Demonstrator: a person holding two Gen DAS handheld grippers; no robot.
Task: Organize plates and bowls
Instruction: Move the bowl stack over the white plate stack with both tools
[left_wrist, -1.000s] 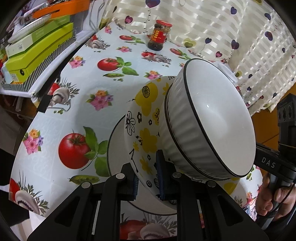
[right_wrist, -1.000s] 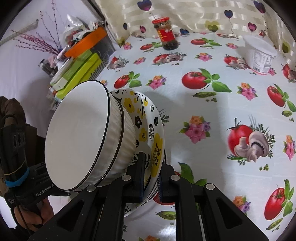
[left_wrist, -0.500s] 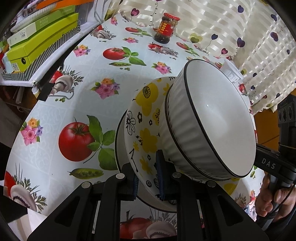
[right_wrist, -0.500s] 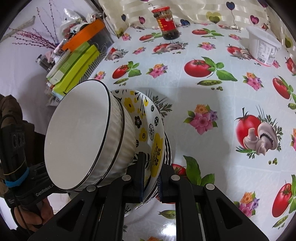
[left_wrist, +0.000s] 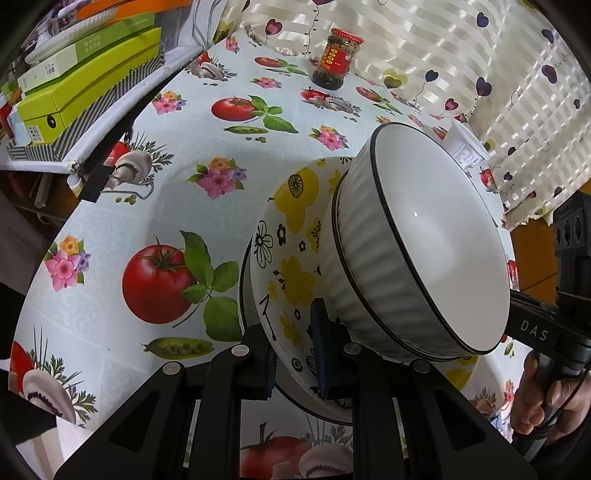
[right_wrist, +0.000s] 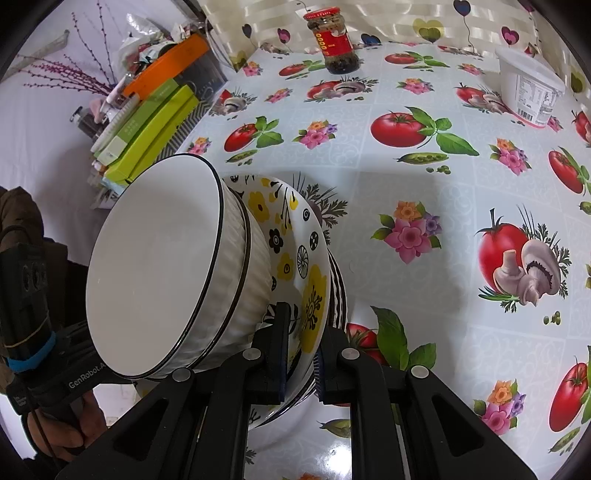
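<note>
A home: printed tablecloth (right_wrist: 424, 192), heart curtain (left_wrist: 461, 66) (sauce jar (right_wrist: 334, 42) too).

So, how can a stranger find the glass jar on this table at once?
Look at the table with the tomato-print cloth, then at its far edge by the heart-pattern curtain. The jar stands upright there, alone; unlike the white tub, it has dark contents, a red label and a red lid.
</note>
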